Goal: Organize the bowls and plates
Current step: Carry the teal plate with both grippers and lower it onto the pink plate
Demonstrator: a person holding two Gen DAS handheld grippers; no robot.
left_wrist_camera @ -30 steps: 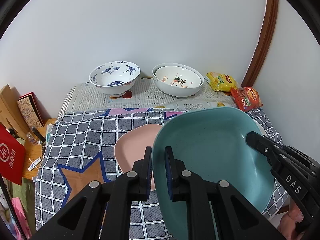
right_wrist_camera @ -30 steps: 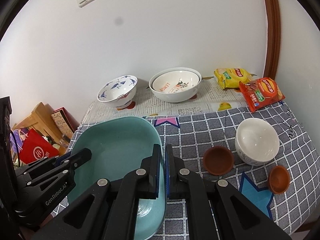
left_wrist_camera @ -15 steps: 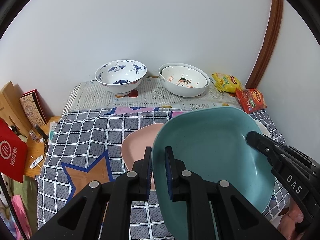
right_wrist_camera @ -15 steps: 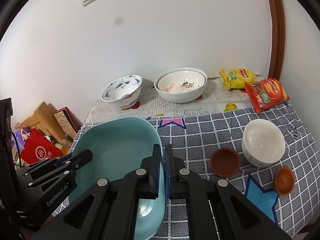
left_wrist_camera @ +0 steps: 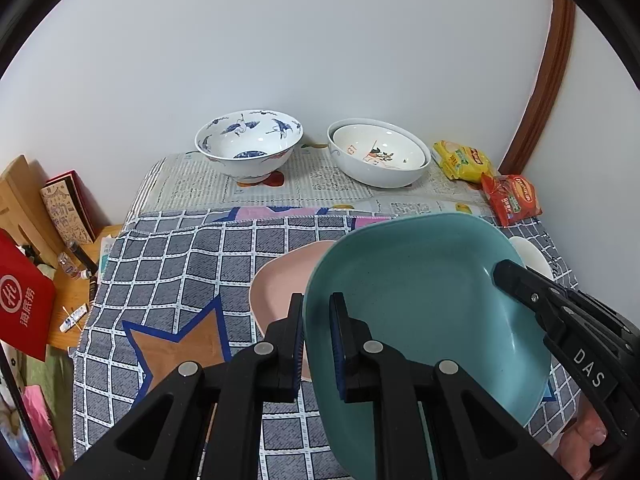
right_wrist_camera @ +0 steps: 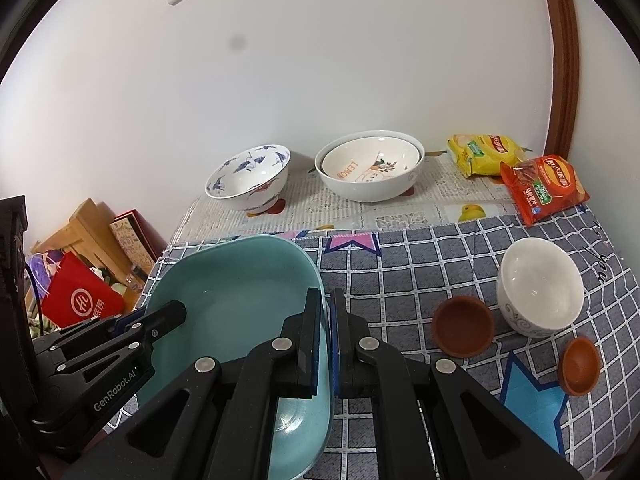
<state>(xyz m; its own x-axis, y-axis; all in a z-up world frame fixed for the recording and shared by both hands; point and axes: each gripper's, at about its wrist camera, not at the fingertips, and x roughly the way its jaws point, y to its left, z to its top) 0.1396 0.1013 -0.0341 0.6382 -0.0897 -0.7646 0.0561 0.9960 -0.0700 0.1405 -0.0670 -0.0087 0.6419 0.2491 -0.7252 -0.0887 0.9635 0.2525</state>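
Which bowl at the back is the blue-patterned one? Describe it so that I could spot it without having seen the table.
Look at the newspaper strip along the wall, behind the checked cloth. Two things stand there: at the left a lone footed bowl, at the right a nested pair of white bowls. The left one has blue cranes painted inside; the pair has orange lettering.

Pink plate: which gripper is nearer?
Left. The left gripper grips the teal plate's rim directly over the pink plate; the right gripper holds the opposite rim, farther away.
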